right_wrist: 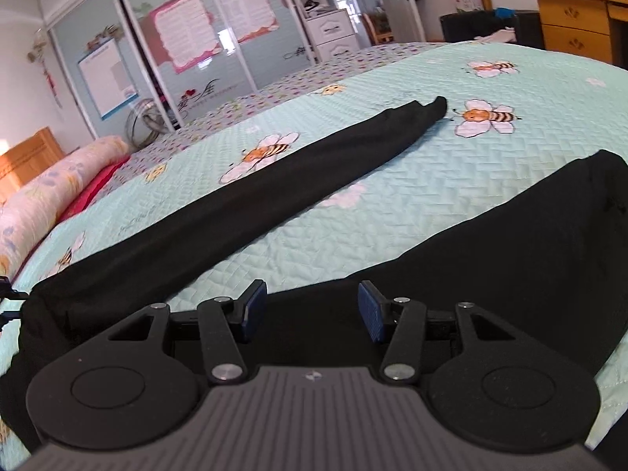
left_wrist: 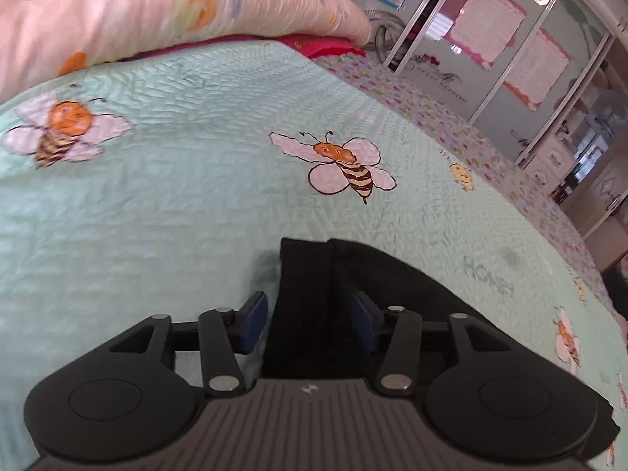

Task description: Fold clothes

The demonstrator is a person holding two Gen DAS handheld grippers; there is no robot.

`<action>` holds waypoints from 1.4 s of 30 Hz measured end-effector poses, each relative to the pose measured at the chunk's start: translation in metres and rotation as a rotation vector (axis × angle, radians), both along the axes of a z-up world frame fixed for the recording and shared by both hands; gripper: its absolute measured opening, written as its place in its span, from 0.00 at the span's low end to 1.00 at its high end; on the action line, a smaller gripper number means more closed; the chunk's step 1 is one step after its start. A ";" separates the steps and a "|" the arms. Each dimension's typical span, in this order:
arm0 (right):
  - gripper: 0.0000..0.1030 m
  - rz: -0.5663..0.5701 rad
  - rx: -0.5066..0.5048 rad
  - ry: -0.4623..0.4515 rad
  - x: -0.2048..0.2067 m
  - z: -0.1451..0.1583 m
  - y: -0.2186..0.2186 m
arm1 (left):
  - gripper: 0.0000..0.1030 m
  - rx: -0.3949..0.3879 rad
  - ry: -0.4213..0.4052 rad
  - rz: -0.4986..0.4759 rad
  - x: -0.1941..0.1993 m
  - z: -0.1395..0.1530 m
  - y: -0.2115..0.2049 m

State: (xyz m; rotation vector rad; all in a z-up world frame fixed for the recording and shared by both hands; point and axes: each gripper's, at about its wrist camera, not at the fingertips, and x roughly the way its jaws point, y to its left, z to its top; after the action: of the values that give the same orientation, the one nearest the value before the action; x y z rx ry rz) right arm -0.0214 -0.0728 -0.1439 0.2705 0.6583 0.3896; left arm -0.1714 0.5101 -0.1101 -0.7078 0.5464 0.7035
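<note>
Black trousers (right_wrist: pixel 243 200) on the bedspread (right_wrist: pixel 451 165): legs run away from the right gripper (right_wrist: pixel 313 312), jaws apart over the waist. Left gripper (left_wrist: pixel 310 320) straddles a corner of the cloth, its pads seemingly not pressing it.

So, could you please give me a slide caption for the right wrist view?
Right gripper open above black trousers spread on a bee-print bedspread, one leg stretching away.

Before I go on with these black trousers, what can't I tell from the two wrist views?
- Left wrist view: whether the left claw grips the black trousers; the dark cloth hides the pad contact.
- Right wrist view: the waist end of the trousers, covered by the right claw body and cut by the bottom edge.
- Right wrist view: the near leg's hem, cut by the right edge.
</note>
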 end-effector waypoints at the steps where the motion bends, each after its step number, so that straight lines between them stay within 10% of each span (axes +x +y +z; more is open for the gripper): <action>1: 0.51 0.006 0.001 0.002 -0.002 0.000 0.001 | 0.57 0.000 -0.009 0.014 -0.020 0.003 -0.010; 8: 0.51 0.046 0.047 0.034 -0.017 0.003 0.007 | 0.63 -0.207 -0.091 0.140 -0.155 -0.018 -0.099; 15: 0.52 0.101 0.080 0.049 -0.040 0.013 0.011 | 0.64 -0.324 -0.114 0.124 -0.136 -0.045 -0.142; 16: 0.52 0.102 0.084 0.041 -0.043 0.016 0.008 | 0.60 -0.330 -0.134 0.134 -0.130 -0.046 -0.138; 18: 0.53 0.097 0.090 0.029 -0.048 0.022 0.002 | 0.02 -0.322 -0.153 0.180 -0.126 -0.040 -0.130; 21: 0.54 0.088 0.097 0.019 -0.056 0.029 -0.012 | 0.02 -0.168 -0.207 0.272 -0.150 -0.003 -0.147; 24: 0.59 0.054 0.097 0.018 -0.059 0.026 -0.028 | 0.02 -0.063 -0.200 0.324 -0.172 0.015 -0.163; 28: 0.59 0.023 0.118 0.075 -0.051 0.015 -0.037 | 0.09 -0.169 -0.118 0.320 -0.188 -0.012 -0.160; 30: 0.59 0.033 0.120 0.075 -0.050 0.014 -0.035 | 0.36 -0.228 -0.098 0.335 -0.193 -0.025 -0.158; 35: 0.59 0.018 0.122 0.051 -0.050 0.019 -0.040 | 0.57 -0.256 -0.124 0.300 -0.191 -0.024 -0.164; 42: 0.59 -0.231 0.161 0.061 -0.040 0.022 -0.124 | 0.57 -0.277 -0.109 0.279 -0.183 -0.030 -0.173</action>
State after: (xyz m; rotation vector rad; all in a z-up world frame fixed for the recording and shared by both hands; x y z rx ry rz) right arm -0.0614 -0.1966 -0.1222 0.5085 0.6484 0.2133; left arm -0.3541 0.3374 -0.1397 -1.0894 0.4533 0.8518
